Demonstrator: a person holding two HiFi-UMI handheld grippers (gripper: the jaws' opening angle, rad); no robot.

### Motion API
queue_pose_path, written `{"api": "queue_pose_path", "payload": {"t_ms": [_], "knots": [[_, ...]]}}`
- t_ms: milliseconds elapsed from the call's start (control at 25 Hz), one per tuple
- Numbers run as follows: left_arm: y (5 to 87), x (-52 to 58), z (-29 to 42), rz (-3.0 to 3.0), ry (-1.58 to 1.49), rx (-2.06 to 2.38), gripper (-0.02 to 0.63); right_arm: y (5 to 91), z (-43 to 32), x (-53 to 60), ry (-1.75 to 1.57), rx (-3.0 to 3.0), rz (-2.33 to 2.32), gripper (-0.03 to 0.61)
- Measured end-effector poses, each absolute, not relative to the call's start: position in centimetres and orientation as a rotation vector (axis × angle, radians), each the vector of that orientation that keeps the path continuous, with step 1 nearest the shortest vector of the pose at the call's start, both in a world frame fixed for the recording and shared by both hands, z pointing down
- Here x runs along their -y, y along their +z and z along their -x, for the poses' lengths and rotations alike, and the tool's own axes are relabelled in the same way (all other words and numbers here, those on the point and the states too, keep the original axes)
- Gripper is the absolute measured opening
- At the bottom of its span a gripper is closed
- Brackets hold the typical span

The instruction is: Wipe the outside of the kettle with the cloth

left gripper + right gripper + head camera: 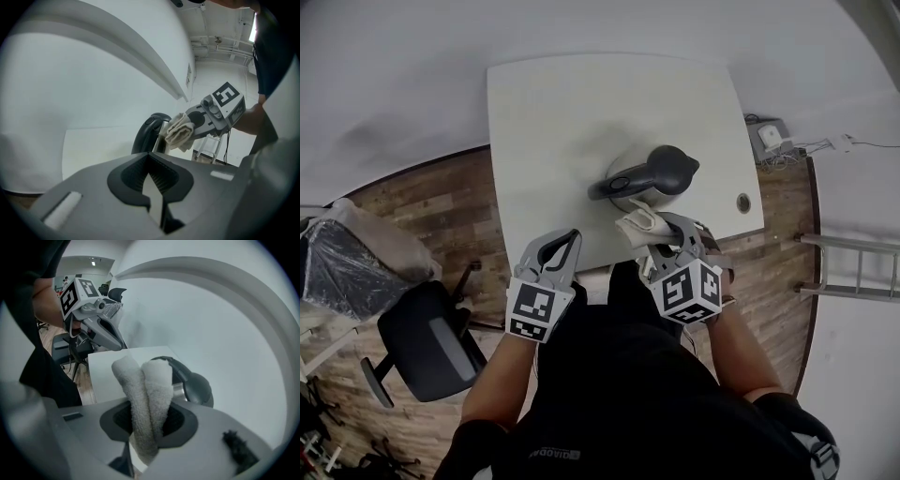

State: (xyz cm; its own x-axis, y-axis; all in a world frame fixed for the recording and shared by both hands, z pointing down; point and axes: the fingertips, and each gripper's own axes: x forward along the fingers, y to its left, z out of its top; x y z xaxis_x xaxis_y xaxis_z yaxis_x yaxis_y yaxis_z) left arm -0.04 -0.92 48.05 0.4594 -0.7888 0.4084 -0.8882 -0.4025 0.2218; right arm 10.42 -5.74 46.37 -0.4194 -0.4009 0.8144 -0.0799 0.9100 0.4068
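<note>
A steel kettle (649,178) with a dark handle and lid stands near the middle of the white table (581,103). My right gripper (662,231) is shut on a folded off-white cloth (637,223), which sits just in front of the kettle at its near side; whether it touches the kettle I cannot tell. In the right gripper view the cloth (146,390) sticks up between the jaws, with the kettle (193,386) behind. My left gripper (571,236) hovers at the table's front edge, left of the kettle, shut on nothing. The left gripper view shows the kettle (147,132) and the cloth (180,131).
A black office chair (431,342) stands left of the person on the wood floor. A plastic-covered bundle (356,258) lies further left. A metal frame (853,267) and a power strip (773,136) are at the right. The table has a cable hole (743,202).
</note>
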Motion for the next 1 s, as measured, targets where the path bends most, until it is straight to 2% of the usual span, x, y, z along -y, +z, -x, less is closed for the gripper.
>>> {"api": "queue_pose_path", "payload": {"t_ms": [1000], "knots": [[50.6,0.0,0.4,-2.230,0.379,1.416,0.006,56.5,-8.4,5.4,-0.281,1.922,-0.261,0.098]]}}
